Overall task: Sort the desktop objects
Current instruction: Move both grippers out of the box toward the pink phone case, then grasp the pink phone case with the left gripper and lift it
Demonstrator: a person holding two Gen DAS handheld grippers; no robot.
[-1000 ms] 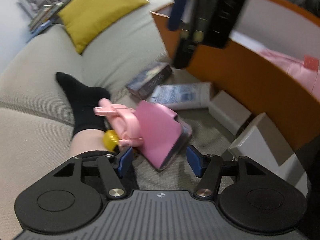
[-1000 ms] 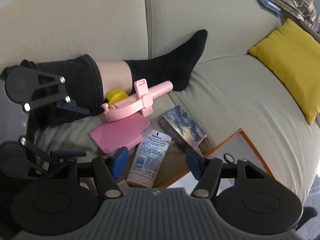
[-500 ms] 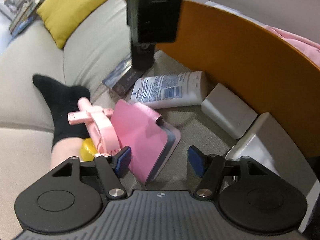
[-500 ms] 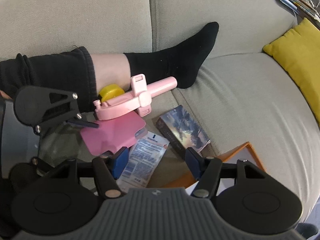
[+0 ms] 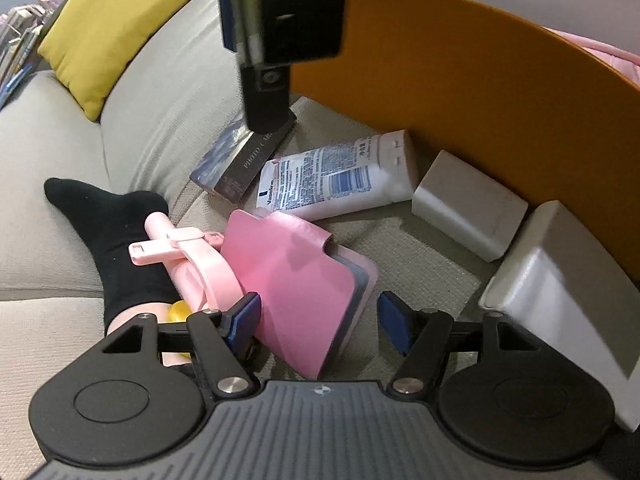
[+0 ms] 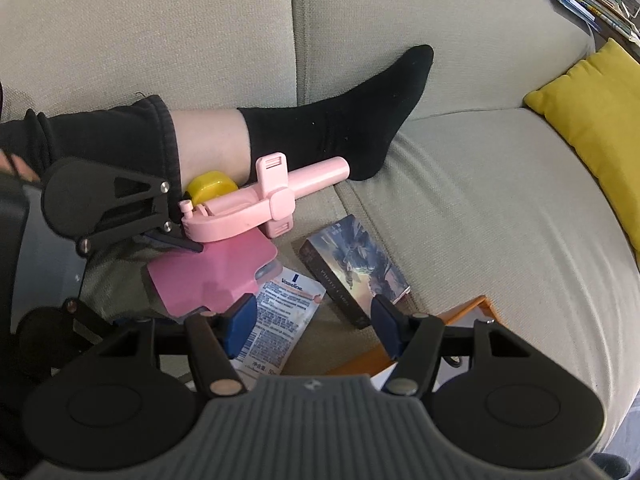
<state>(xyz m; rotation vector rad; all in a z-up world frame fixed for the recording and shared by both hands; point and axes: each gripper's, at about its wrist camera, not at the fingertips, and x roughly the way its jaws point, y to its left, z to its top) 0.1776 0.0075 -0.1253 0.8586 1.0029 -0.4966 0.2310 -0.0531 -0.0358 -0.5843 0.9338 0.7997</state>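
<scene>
Everything lies on a beige sofa (image 6: 460, 208), so take the pink wallet (image 5: 296, 280) as the marker. It lies flat on the seat cushion, and the left gripper (image 5: 318, 316) points steeply down over its near end, fingers (image 5: 246, 314) spread wide apart. The wallet's lower end sits in the gap between them, but the blue pads do not press on it.

On the wallet's far-left side, touching its edge, rests a pink folding phone holder (image 6: 256, 204), its round handle reaching toward a person's black sock (image 6: 340, 120). A yellow round thing (image 6: 210, 186) peeks out behind the holder, against the bare shin.

Just beyond the wallet lies a white Vaseline tube (image 5: 336, 176), its crimped end next to the wallet's top corner. Past the tube, side by side with it, is a dark photo-card box (image 6: 356, 268). To the wallet's right, well clear of it, two grey blocks (image 5: 470, 204) sit along the wall of an orange bin (image 5: 500, 92).

The right gripper (image 6: 312, 322) hovers above the tube and the card box, fingers (image 6: 240, 320) parted with nothing clamped between them. A yellow cushion (image 5: 116, 20) leans on the sofa far from the wallet.
</scene>
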